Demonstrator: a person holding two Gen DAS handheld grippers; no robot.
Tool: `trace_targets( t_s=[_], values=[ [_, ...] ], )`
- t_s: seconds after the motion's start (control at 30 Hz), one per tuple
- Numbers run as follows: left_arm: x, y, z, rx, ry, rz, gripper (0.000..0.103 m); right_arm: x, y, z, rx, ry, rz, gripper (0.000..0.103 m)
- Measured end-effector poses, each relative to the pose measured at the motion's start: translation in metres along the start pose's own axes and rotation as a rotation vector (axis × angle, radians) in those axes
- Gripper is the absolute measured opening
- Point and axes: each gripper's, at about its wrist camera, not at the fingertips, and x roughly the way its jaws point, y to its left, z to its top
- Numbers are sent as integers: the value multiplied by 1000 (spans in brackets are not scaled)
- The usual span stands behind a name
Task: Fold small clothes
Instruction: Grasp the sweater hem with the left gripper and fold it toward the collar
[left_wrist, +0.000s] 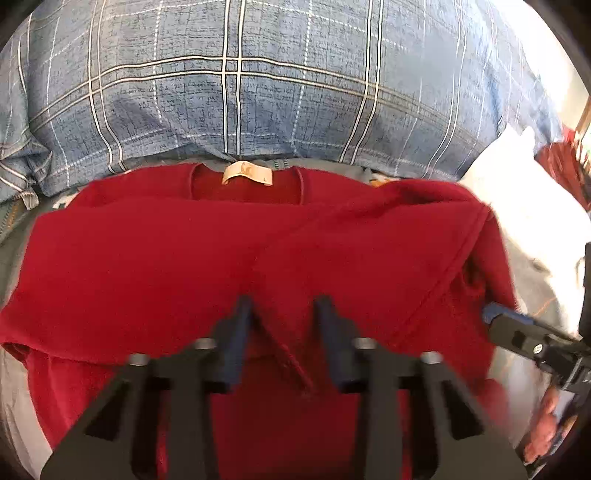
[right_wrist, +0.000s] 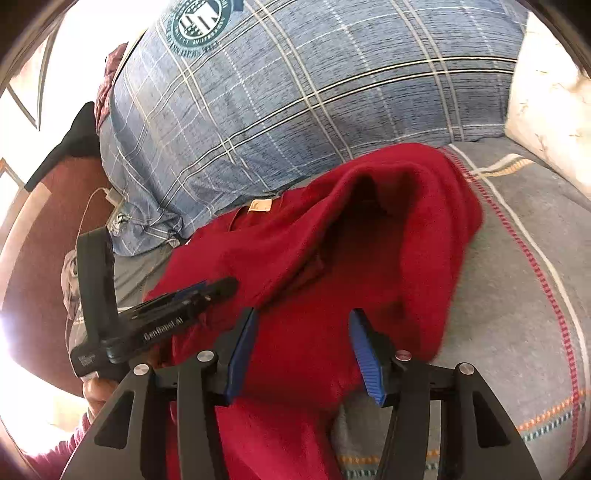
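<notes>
So here's where I'm at with the little red knit sweater (left_wrist: 155, 251). It's lying on the bed, on a grey blanket with coloured stitched stripes (right_wrist: 517, 295), neck opening pointing to 12 o'clock in my left wrist view, with a beige woven neck label (left_wrist: 247, 173) showing inside the collar. Just past the collar sits a big pillow in a blue plaid cover (left_wrist: 258, 92), close enough that the sweater's top edge nearly meets it.

My left gripper (left_wrist: 284, 317) is down over the lower middle of the sweater. Its fingers look a fair bit apart in its own camera, with a raised ridge of red fabric running between them, but the picture is blurry, so I can't tell whether the pads actually press on it. From the right wrist camera the same gripper comes in from 9 o'clock, and its tips look nearly together over the knit.

My right gripper (right_wrist: 303, 347) has its blue pads (right_wrist: 242, 354) set apart, roughly halfway, with red fabric lying under and between them; neither pad clearly pinches it. The right side of the sweater is bunched up into a tall hump at 12 o'clock from that gripper, with a dark hollow under the fold.

A white pillow (left_wrist: 524, 177) sits off at 3 o'clock in the left view.
</notes>
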Motion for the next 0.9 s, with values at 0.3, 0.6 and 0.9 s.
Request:
trace_targets(
  t_s=[0.3, 0.6, 0.9],
  values=[
    [-49, 18, 22, -6, -68, -49, 9, -29, -17, -4, 22, -51, -52, 54],
    [-66, 86, 45, -76, -51, 87, 9, -27, -3, -4, -125, -66, -194, 57],
    [-63, 98, 39, -99, -30, 77, 9, 4, 46, -17, -499, -55, -387, 31]
  ],
)
